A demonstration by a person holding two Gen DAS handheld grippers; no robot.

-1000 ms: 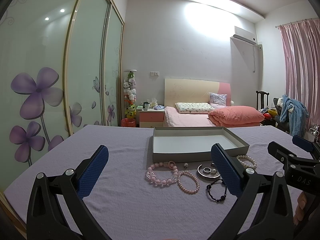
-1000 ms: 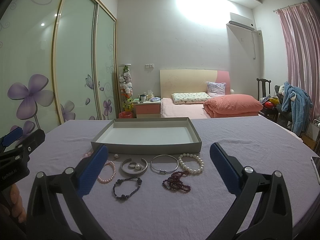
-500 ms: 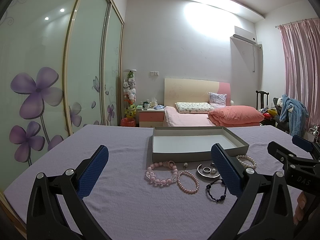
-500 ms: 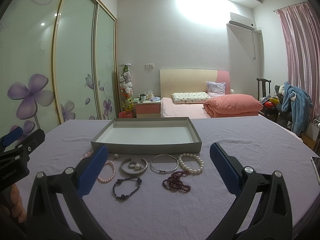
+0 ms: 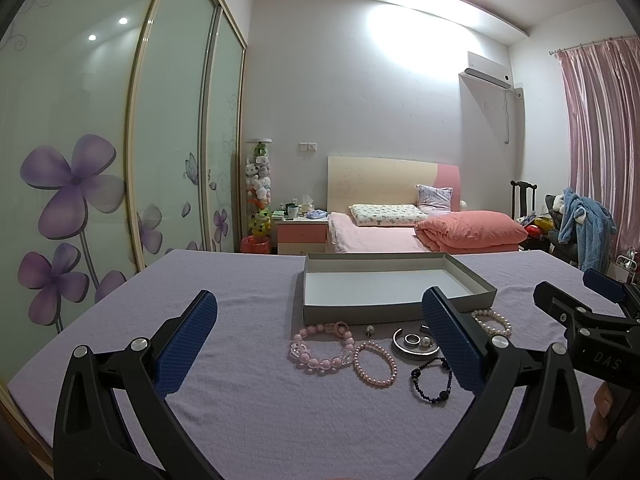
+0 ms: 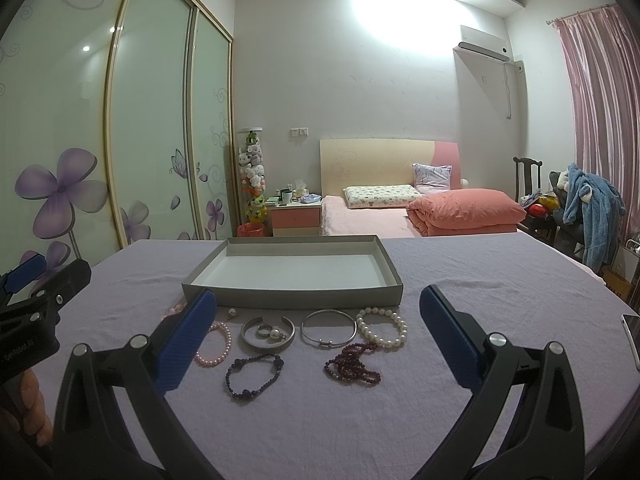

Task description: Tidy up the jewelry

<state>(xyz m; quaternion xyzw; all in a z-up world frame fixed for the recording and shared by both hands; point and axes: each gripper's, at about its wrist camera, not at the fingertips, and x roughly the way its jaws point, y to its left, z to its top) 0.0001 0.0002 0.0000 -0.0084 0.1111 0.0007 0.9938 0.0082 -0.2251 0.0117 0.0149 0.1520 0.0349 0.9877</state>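
Both tongs stand wide apart and hold nothing: my left tongs [image 5: 320, 344] hang over the near part of the desk [image 5: 240, 400], my right tongs [image 6: 318, 340] over the row of jewelry. Between the desk's purple cloth and the far edge sits a shallow grey tray [image 6: 292, 296], white inside, with nothing in it that I can see. All the jewelry lies on the cloth just in front of it.

From the left I see a pink bead bracelet [image 5: 322, 350], a small pink pearl bracelet [image 5: 376, 368] and a dark bead bracelet [image 5: 432, 380]. My left tongs' right finger covers part of the silver cuff [image 5: 412, 350] and the white pearl bracelet [image 5: 492, 320]. Inside the cuff lie a ring and a pearl piece, too small to make out.

From the right, the thin silver bangle [image 6: 328, 328] and the dark red bead strand [image 6: 352, 364] show whole; the left finger hides most of the pink bead bracelet. A phone corner [image 6: 632, 336] is cut off at the right edge. Bare cloth spreads wide on both sides.
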